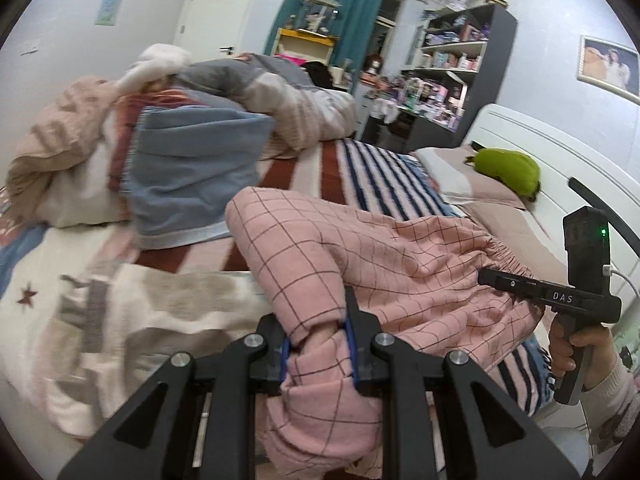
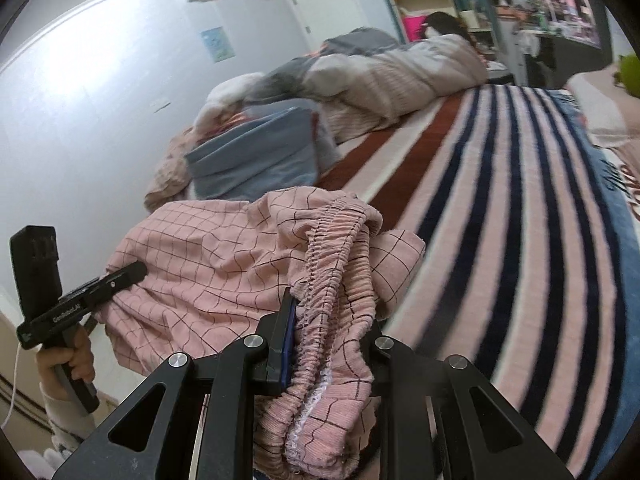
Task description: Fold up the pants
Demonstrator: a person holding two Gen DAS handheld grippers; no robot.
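— What's in hand? 
— Pink checked pants point(image 1: 400, 264) lifted over the striped bed point(image 2: 500, 200): left gripper point(image 1: 320, 354) jaws clamp a leg end, right gripper point(image 2: 326, 344) jaws clamp the waistband.
— Next? 
— Probably spread them flat, then fold.

Pants point(image 1: 400, 264) soft ribbed matt cloth; blanket point(image 2: 520, 200) fuzzy.

Right gripper point(image 1: 516, 286) body, right of frame: "DAS"
Left gripper point(image 2: 120, 280) body, lower left: seemingly "GenRobot.AI", blurred

Pink black-checked pants point(image 1: 400, 264), striped blanket point(image 2: 520, 200)
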